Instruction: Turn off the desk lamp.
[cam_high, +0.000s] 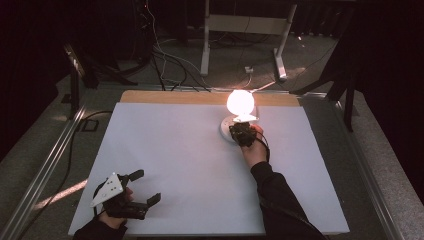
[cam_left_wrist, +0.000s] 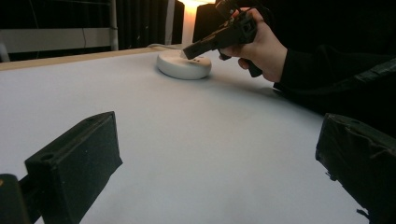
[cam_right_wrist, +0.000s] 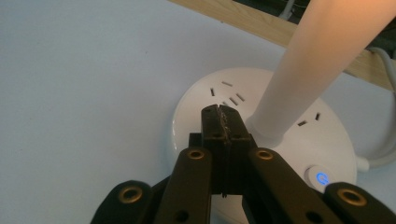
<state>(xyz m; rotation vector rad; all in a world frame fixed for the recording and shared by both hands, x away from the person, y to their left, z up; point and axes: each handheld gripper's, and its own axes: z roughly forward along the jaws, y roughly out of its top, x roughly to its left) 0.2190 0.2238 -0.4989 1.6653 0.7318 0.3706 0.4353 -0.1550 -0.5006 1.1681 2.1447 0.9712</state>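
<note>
A dark room surrounds the white-topped table (cam_high: 190, 165) with its wooden far edge. The right gripper (cam_right_wrist: 219, 116) has its fingers pressed together, empty, tips over the round white lamp base (cam_right_wrist: 205, 102) beside the glowing stem (cam_right_wrist: 299, 65) and a blue-lit button (cam_right_wrist: 321, 178). The left gripper (cam_high: 145, 187) rests near the table's front-left corner, fingers spread wide, holding nothing.

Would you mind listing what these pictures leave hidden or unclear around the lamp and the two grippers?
- Lamp head: blown out by glare in the high view; cut off by the top edge in the right gripper view.
- Lamp base: whether the shut right gripper touches it cannot be told; its jaws cover the spot.
- Power button: its symbol is too small.
- Left gripper: open, its body is cut off in its own view.
</note>
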